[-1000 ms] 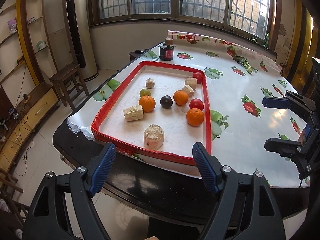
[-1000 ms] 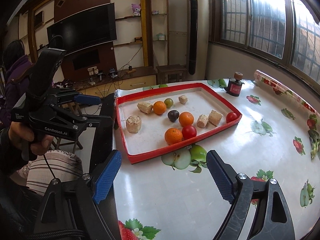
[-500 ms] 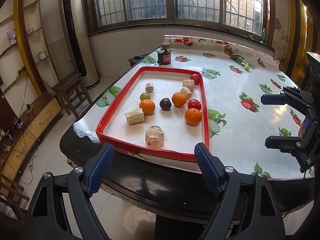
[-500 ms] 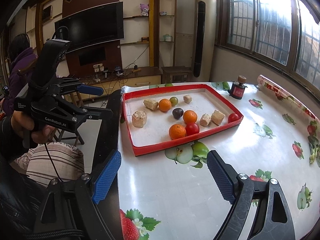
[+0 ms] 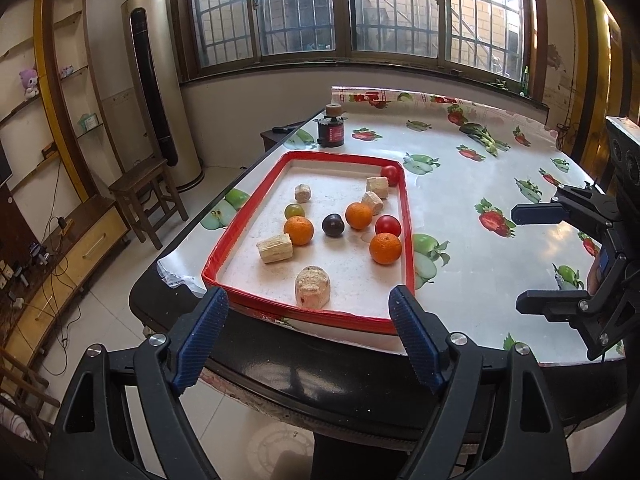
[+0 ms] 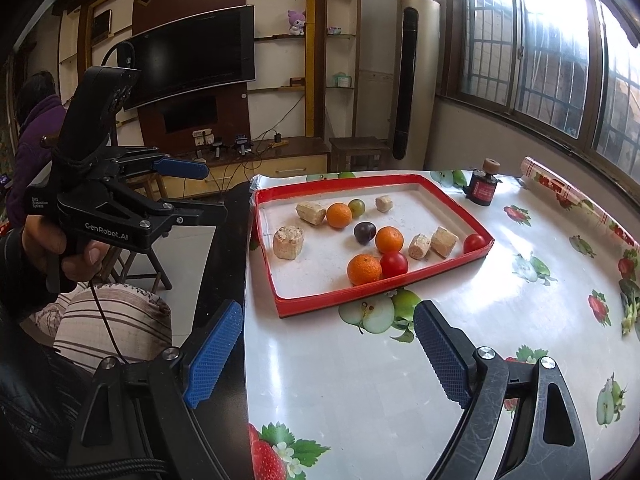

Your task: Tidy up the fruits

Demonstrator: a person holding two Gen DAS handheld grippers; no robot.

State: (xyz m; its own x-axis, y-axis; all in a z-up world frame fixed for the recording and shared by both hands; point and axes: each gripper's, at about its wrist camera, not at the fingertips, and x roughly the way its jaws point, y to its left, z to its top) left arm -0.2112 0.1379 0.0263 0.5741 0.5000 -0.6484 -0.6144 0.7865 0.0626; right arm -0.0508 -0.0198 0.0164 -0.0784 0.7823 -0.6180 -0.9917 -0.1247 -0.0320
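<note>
A red-rimmed tray (image 5: 236,236) (image 6: 344,306) on the table holds three oranges (image 5: 385,248) (image 6: 364,269), two red tomatoes (image 5: 387,225) (image 6: 393,264), a dark plum (image 5: 333,225) (image 6: 364,232), a green fruit (image 5: 294,211) (image 6: 356,207) and several beige corn-cob chunks (image 5: 313,291) (image 6: 288,242). My left gripper (image 5: 308,340) is open and empty, off the table's near edge, short of the tray. My right gripper (image 6: 328,356) is open and empty above the tablecloth beside the tray; it also shows in the left wrist view (image 5: 540,260).
A small dark jar (image 5: 331,132) (image 6: 484,188) stands beyond the tray. The table (image 5: 480,200) has a fruit-print cloth. A wooden stool (image 5: 144,196) and a tall air conditioner (image 5: 160,92) stand on the floor to the left.
Both grippers have drawn back and risen a little, so the tray looks smaller and farther. Both stay open. The fruits have not moved.
</note>
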